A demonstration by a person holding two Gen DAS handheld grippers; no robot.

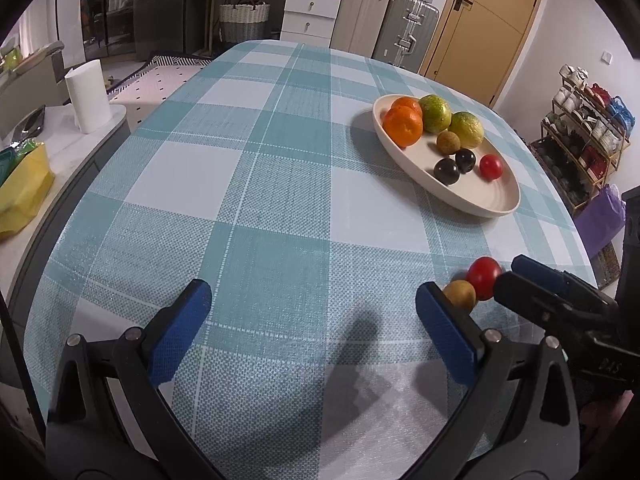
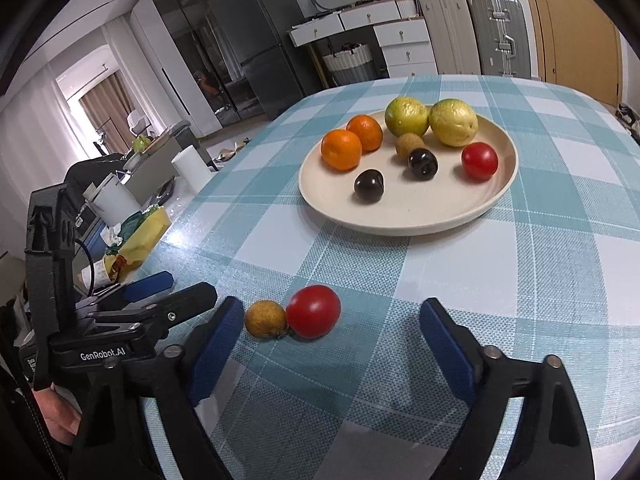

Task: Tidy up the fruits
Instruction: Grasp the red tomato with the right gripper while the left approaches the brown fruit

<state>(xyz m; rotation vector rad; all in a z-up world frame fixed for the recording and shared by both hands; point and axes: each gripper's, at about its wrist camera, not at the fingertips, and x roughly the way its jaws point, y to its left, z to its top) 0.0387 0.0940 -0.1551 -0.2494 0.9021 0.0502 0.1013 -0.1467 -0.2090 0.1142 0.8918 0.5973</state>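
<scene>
Fruits are mostly gathered on the plate (image 2: 404, 222); a red tomato (image 2: 313, 311) and brown fruit (image 2: 265, 318) are left on the desk (image 2: 500, 280) between the spread, empty right hand-held gripper (image 2: 332, 344) fingers, the left hand-held gripper (image 1: 314, 316) likewise spread.

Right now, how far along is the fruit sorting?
Mostly done: the plate already holds two oranges, two green citrus, a small brown fruit, two dark plums and a tomato. Nothing is in hand: the right gripper is open near the loose pair, and the left gripper is open too. Left on the cloth, touching each other: a loose tomato and a loose brown fruit.
</scene>
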